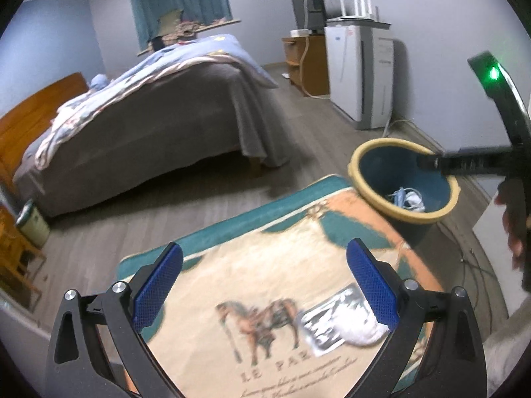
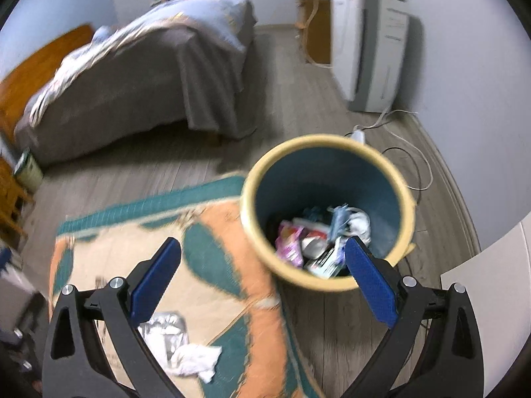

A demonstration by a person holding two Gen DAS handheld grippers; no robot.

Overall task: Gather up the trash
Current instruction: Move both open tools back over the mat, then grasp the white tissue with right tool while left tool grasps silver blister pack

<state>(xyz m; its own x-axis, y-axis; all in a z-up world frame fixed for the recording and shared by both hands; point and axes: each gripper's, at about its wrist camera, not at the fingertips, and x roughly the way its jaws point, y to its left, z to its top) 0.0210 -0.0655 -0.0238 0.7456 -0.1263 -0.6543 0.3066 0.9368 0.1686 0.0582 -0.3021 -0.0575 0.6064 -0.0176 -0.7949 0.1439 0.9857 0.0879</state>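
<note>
Both grippers spread wide and empty over a rug, with a trash bin beside it.

The left gripper (image 1: 264,285) hangs open above the patterned rug (image 1: 252,265), where a silvery wrapper (image 1: 327,323) and a crumpled white tissue (image 1: 360,326) lie touching, near its right finger. The right gripper (image 2: 262,282) is likewise wide open, holding nothing, at the near rim of the yellow-rimmed bin (image 2: 327,280), which holds what look like wrappers and tissues, though blur hides detail. A bed (image 1: 149,99) stands beyond.
</note>
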